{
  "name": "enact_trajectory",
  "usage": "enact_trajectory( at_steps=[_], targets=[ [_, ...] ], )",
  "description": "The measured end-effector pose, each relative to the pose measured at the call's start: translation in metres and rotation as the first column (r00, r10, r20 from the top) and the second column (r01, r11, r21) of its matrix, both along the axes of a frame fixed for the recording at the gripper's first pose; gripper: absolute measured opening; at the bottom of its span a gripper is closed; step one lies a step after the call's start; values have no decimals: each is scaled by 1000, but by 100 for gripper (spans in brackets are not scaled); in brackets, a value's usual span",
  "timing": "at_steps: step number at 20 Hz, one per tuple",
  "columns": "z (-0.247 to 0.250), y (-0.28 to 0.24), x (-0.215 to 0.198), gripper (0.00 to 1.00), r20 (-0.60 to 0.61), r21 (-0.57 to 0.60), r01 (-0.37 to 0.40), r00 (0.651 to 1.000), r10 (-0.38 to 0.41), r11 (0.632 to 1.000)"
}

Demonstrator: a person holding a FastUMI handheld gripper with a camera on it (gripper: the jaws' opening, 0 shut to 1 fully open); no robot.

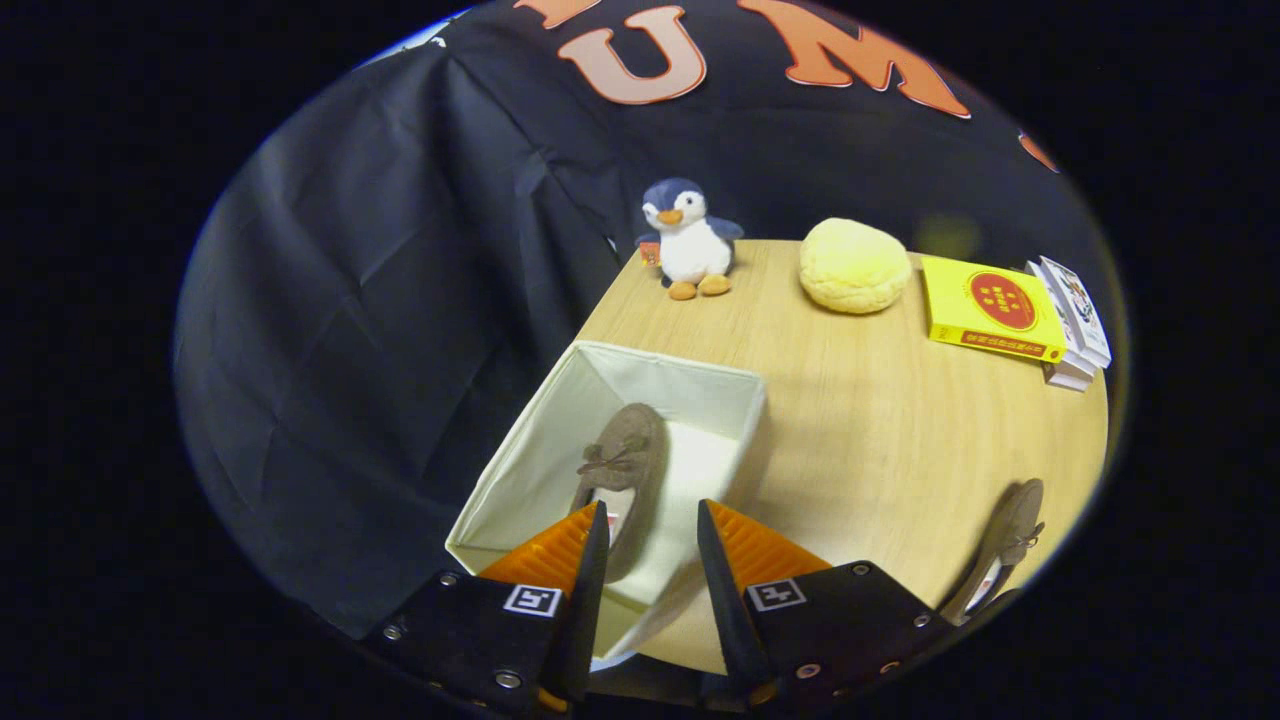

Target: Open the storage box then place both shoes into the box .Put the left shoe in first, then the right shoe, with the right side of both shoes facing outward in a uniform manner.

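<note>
An open white storage box [700, 385] stands on the wooden table near its left edge. One brown suede shoe with a bow [622, 462] lies inside the box, toe pointing away from me. My gripper [650, 520] hovers above the box's near end, open, with a gap between its fingers and nothing held; the shoe's heel sits just under the left finger. The second brown shoe [1005, 535] lies on the table to the right of the fingers.
At the table's [870, 440] far side stand a plush penguin [688, 240], a yellow bun-shaped cushion [853, 265], a yellow book [990, 308] and a stack of small boxes [1075, 320]. Black cloth hangs to the left of the table.
</note>
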State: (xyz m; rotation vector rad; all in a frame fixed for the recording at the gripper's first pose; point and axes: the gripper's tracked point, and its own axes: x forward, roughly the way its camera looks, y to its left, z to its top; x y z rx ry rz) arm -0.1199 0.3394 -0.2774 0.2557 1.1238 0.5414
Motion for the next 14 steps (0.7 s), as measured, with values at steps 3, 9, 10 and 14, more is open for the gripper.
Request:
enact_trajectory(
  at_steps=[3,9,10,14],
  targets=[
    [-4,-48,0,65,38,-33,33,999,-31,999],
    [-28,-146,-8,90,57,-106,136,990,-130,985],
    [-34,-163,-11,93,60,-124,155,987,-148,980],
    [-67,-227,-31,97,25,-197,205,979,-204,959]
  ],
)
